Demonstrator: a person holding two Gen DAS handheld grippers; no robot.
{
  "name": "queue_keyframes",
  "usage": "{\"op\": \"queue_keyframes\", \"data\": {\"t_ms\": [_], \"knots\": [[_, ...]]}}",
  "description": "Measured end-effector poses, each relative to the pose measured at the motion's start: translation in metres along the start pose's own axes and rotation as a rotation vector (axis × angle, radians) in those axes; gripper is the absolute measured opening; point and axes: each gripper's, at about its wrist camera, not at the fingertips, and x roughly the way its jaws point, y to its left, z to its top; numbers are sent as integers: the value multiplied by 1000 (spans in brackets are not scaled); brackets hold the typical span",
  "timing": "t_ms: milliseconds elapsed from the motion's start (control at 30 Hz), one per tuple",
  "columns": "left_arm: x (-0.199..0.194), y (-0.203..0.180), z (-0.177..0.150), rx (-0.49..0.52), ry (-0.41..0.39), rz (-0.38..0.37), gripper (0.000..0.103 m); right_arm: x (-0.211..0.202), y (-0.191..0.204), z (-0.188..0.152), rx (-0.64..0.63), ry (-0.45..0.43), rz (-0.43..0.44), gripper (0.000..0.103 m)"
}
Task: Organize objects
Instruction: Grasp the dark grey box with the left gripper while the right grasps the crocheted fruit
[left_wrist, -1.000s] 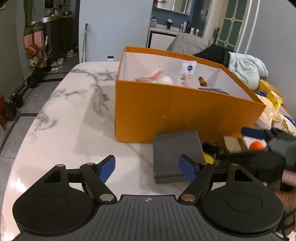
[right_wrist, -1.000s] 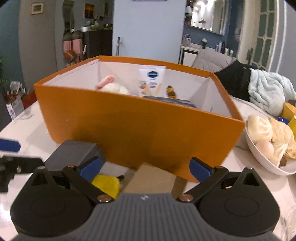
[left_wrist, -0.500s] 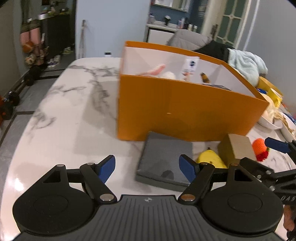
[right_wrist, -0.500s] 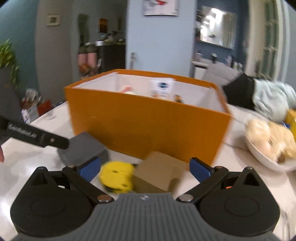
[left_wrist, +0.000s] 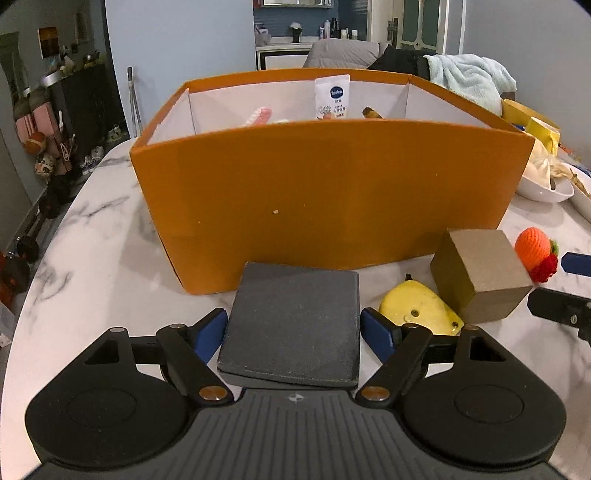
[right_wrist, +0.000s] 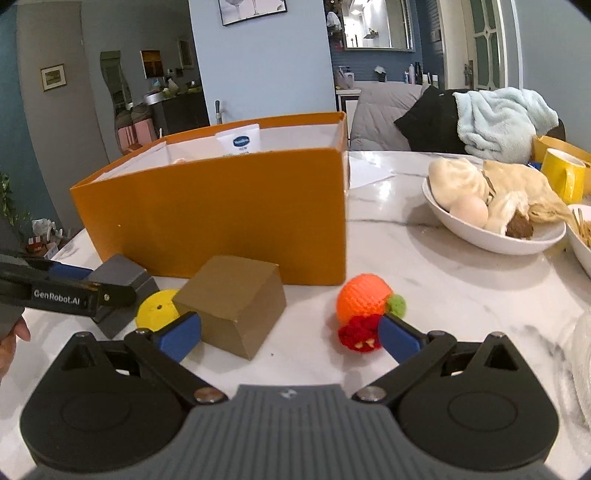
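- Seen only from the left wrist: flat dark grey square box (left_wrist: 293, 325) lying on the white marbled bench (left_wrist: 99, 266), just in front of the big orange cardboard box (left_wrist: 325, 192); inside that box a white tube with a blue logo (left_wrist: 331, 96) and a pink-and-white item (left_wrist: 260, 116).
- Seen only from the right wrist: white bowl of buns and an egg (right_wrist: 495, 236) and a yellow mug (right_wrist: 563, 175) well off to the right; a fingertip at the left edge.
- In both views: brown cardboard cube (right_wrist: 232, 304), yellow rounded object (right_wrist: 157, 308) beside it, orange crocheted ball with red and green tufts (right_wrist: 365, 301).
- Left gripper (left_wrist: 293, 330) angled down at the bench, fingers (left_wrist: 376, 332) spread and just opened wider, flanking the grey box without pressing it.
- Right gripper (right_wrist: 290, 336) tilted down, fingers (right_wrist: 179, 336) spread wide, one at the cube's near corner, the other at the crocheted ball; nothing pinched.
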Motion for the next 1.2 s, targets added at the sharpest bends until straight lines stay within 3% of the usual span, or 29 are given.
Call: {"op": "queue_keyframes", "data": {"t_ms": [300, 467, 867, 1200], "knots": [[6, 6, -10, -42, -6, -18, 93, 23, -13, 2, 27, 23, -49, 102], [6, 4, -18, -24, -51, -1, 94, 14, -22, 2, 40, -13, 15, 102], [9, 2, -19, -23, -100, -4, 94, 30, -31, 3, -12, 29, -73, 102], [11, 0, -22, -22, -127, -2, 98, 45, -33, 3, -9, 39, -68, 102]]}}
